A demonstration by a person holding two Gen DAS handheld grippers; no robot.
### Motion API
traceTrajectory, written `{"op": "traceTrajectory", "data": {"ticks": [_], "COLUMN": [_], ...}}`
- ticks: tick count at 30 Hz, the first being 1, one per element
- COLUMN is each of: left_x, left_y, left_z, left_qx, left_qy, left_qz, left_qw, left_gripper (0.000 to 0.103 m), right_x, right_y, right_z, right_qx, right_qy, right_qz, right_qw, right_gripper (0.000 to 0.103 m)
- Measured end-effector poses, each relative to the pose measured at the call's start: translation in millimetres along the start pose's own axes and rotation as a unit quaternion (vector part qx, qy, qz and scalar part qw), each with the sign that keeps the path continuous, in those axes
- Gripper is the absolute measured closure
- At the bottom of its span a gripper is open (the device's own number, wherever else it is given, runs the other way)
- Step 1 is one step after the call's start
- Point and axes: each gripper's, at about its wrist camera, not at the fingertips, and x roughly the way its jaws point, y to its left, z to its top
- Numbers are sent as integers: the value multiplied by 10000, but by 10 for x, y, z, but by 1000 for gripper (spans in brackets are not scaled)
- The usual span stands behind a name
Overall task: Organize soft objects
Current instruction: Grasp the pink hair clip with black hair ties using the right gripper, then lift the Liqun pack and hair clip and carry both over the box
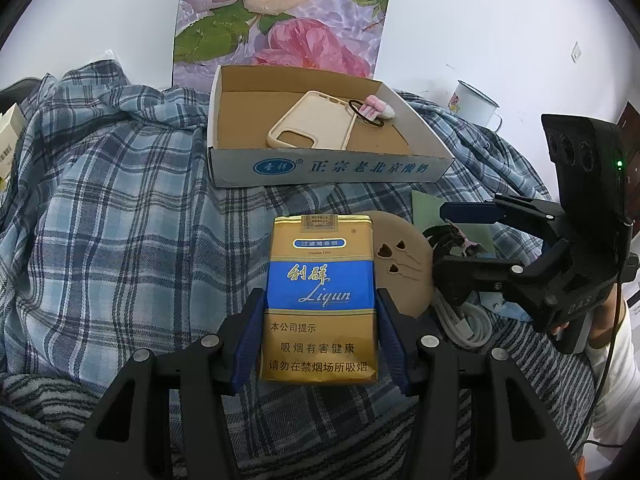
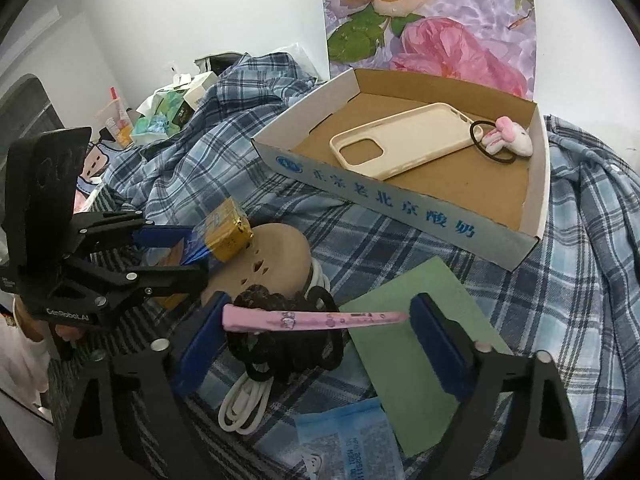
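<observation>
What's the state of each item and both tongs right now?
Left tongs: shut on cigarette pack.
Right tongs: pads at both ends of pink hair clip; firm grip unclear.
Cardboard box: open-topped.
Phone case: in box, hollow side up.
Bunny hair tie: in box, beside case.
White cable: coiled on blanket.
Enamel mug: upright.

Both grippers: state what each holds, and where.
Left gripper clamps the cigarette pack by its long sides. Right gripper spans the pink hair clip end to end.
</observation>
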Motion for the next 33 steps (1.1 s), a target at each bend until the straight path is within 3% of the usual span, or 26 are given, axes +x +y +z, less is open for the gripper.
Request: {"op": "traceTrajectory", "data": {"ticks": [12,23,33], "left_x": [-17,-227,-374], "left_y": [-8,-173,-329], "left_z": [8,3,-7], "left_qx": [54,415,555], "left_qy": [-66,-558,-881], "left_qz": [85,451,512], "left_qw": [9999,9966,9932], "left_gripper": [47,47,47], "right_x": [-247,-423,-626], "right_y": [29,79,189], "right_z": [-27,-8,18], "right_qx": [-66,-188,-319], "right_qy": [-524,-898,-1245], "right_qz": [-122,-370,-463], "right_qw": [9985,9951,9906], "right_gripper": [17,17,17]}}
